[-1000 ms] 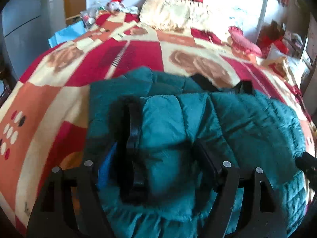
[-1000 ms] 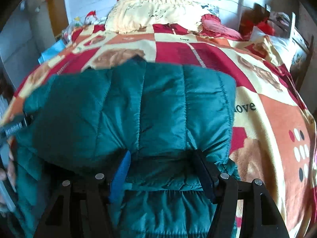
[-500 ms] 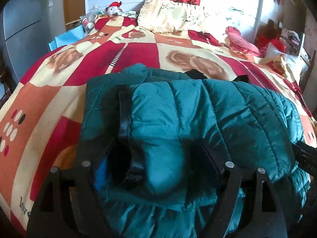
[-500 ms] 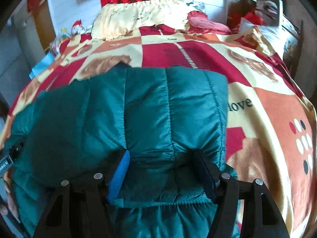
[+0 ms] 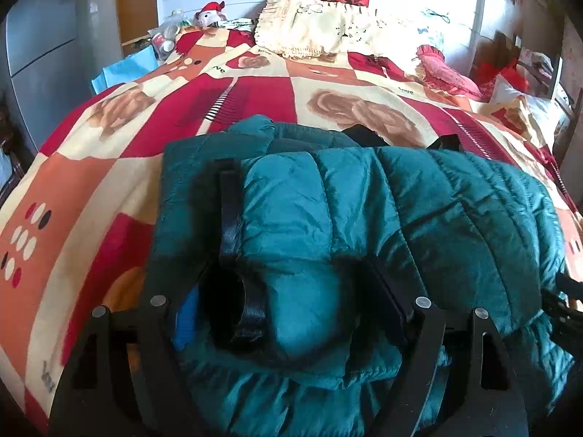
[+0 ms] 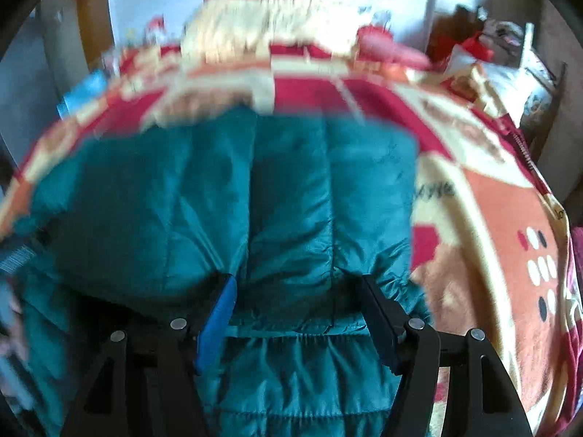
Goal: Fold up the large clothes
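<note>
Jacket: the puffy teal quilted jacket (image 5: 364,240) lies on my bed, doubled over on itself, with a lower layer bunched at the near edge
Left gripper: my black two-finger left gripper (image 5: 288,313) sits at the jacket's left part, fingers spread wide around a rolled teal bulge and a black strap-like trim (image 5: 231,225); I cannot tell whether the fingers actually pinch the fabric
Right gripper: my black right gripper (image 6: 297,313), one finger faced with a blue pad (image 6: 215,320), has its fingers set wide on either side of the folded top layer's edge; whether it has hold of the cloth I cannot tell, and this view is blurred
Bed cover: a red, orange and cream patchwork blanket with rose prints (image 5: 233,105) lies under the jacket
Far end: a cream frilled pillow (image 5: 320,32) rests by the wall, a pink ruffled cushion (image 5: 446,73) to its right
</note>
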A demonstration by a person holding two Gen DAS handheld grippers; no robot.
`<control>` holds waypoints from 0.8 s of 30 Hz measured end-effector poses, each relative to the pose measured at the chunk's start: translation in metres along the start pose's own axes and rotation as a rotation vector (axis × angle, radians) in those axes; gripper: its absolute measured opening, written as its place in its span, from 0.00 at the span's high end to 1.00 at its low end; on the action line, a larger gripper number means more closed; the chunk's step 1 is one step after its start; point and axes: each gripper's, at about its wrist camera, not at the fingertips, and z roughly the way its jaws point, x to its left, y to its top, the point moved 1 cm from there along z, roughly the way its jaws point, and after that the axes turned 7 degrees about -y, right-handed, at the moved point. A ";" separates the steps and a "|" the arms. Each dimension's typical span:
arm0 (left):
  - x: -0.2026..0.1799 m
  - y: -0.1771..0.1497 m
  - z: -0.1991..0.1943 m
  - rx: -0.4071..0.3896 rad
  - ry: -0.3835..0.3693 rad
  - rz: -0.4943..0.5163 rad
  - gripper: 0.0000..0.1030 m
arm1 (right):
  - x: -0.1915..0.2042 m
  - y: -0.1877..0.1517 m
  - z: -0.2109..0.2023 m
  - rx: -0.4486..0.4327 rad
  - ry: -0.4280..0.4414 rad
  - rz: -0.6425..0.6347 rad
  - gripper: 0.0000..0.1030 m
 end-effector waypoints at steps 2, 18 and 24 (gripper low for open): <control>0.005 -0.002 -0.016 -0.004 -0.010 -0.006 0.22 | 0.001 0.001 -0.010 -0.011 -0.011 0.002 0.36; 0.058 -0.096 -0.132 0.012 -0.051 -0.118 0.22 | -0.065 -0.092 -0.088 0.034 0.097 0.117 0.36; 0.049 -0.125 -0.151 0.016 -0.047 -0.116 0.22 | -0.063 -0.129 -0.100 0.040 0.089 0.106 0.36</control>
